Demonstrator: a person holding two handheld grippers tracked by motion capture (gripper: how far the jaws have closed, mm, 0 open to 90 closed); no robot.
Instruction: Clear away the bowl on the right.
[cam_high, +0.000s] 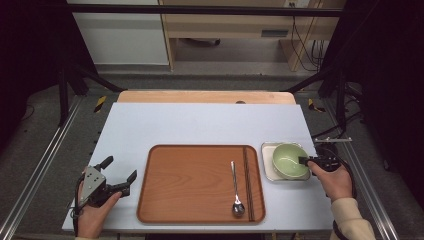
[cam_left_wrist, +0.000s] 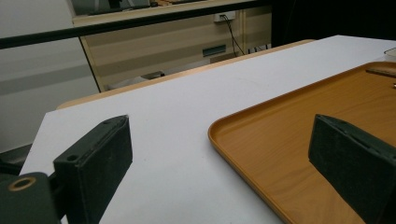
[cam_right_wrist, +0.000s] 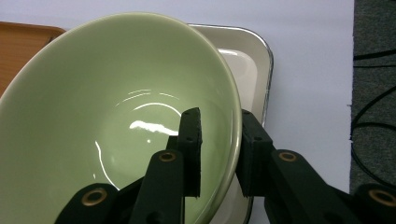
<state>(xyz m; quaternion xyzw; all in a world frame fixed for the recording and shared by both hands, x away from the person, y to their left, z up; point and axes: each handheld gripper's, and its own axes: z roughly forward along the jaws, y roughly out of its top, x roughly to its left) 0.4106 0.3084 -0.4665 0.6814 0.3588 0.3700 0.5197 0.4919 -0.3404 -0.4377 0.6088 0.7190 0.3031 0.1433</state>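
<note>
A pale green bowl (cam_high: 287, 160) (cam_right_wrist: 116, 116) sits in a small white tray (cam_high: 266, 149) (cam_right_wrist: 261, 60) at the right of the table. My right gripper (cam_high: 304, 160) (cam_right_wrist: 219, 114) straddles the bowl's right rim, one jaw inside and one outside. A sliver of green shows between the inner pad and the wall, so the jaws stand open around the rim. My left gripper (cam_high: 121, 167) (cam_left_wrist: 219, 135) rests open and empty at the table's left, just beside the wooden tray (cam_high: 190, 185) (cam_left_wrist: 289, 140).
On the wooden tray lie a metal spoon (cam_high: 235, 190) and a pair of dark chopsticks (cam_high: 246, 180), both toward its right side. The white table top (cam_high: 200, 125) stretches behind the trays. Black cables trail on the floor to the right.
</note>
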